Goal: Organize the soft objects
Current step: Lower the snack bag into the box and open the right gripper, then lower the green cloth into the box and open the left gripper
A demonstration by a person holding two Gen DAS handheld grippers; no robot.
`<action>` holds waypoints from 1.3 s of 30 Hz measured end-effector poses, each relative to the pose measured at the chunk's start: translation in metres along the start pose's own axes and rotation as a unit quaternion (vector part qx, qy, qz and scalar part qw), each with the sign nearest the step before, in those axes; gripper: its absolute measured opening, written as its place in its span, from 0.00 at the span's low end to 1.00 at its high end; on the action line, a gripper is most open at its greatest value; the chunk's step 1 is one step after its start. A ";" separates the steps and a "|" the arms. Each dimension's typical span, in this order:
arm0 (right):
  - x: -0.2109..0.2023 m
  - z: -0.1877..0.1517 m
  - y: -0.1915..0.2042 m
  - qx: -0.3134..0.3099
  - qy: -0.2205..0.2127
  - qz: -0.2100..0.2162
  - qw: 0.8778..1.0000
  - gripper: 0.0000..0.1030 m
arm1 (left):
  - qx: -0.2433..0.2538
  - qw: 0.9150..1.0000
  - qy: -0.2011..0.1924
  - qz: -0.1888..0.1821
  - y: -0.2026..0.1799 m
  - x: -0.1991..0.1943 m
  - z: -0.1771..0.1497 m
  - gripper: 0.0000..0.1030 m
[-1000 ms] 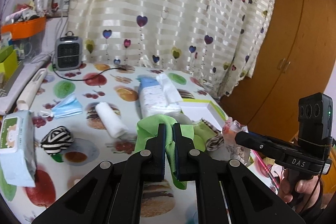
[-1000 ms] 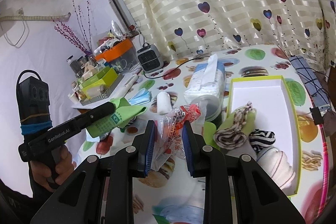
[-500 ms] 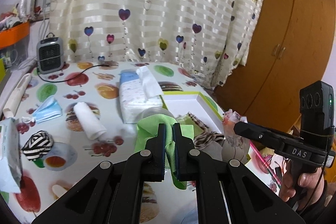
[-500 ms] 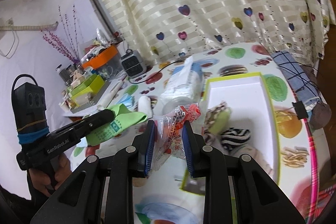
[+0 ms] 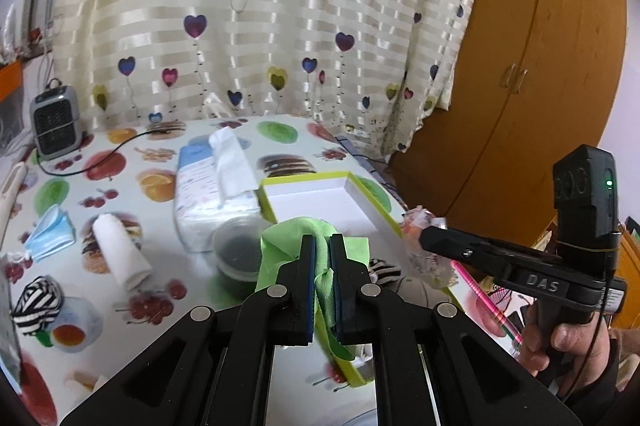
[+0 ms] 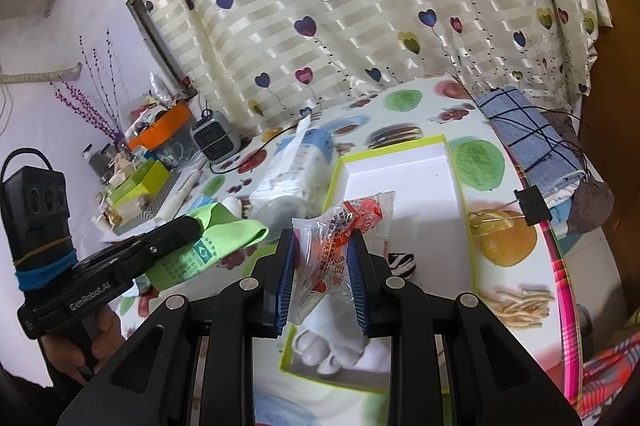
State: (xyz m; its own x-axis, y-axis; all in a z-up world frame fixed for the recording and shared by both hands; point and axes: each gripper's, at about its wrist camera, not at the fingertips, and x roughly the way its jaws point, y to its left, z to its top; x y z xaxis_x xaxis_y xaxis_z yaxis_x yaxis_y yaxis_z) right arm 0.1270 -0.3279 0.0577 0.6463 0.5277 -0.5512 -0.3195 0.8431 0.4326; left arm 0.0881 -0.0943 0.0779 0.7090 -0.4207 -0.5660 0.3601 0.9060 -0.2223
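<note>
right claw (image 6: 320, 266) gripping the snack packet (image 6: 340, 226), left claw (image 5: 322, 266) clamping the green cloth (image 5: 296, 234); box (image 6: 460, 186) lies at twelve o'clock, lengthwise ahead.

Heart-print curtain (image 5: 256, 26), wooden wardrobe (image 5: 532, 74)

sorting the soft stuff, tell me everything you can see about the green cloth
The green cloth is thin, bright lime fabric with small dark printed text and a logo on one face. It is crumpled and pinched between the shut left gripper, bunching above the fingertips with a strip hanging below. It hangs in the air near the near end of the yellow-rimmed box, touching only the gripper as far as shown.
</note>
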 end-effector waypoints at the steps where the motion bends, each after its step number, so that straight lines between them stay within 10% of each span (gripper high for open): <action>1: 0.002 0.001 -0.003 0.001 0.000 0.000 1.000 0.26 | 0.001 1.000 0.001 -0.002 -0.002 0.003 0.001 0.06; 19: 0.069 0.002 -0.057 0.008 0.079 -0.059 0.995 0.26 | 0.022 0.999 0.028 -0.005 -0.022 0.046 0.010 0.06; 39: 0.011 0.000 -0.057 0.015 0.016 -0.047 0.999 0.39 | 0.035 0.998 0.047 -0.015 -0.040 0.082 0.016 0.06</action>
State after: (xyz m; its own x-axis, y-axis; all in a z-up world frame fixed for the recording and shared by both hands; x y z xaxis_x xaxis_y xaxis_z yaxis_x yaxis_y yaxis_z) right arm 0.1524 -0.3699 0.0274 0.6502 0.4491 -0.6128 -0.2374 0.8863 0.3977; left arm 0.1416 -0.1654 0.0533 0.6381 -0.4385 -0.6329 0.4244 0.8862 -0.1861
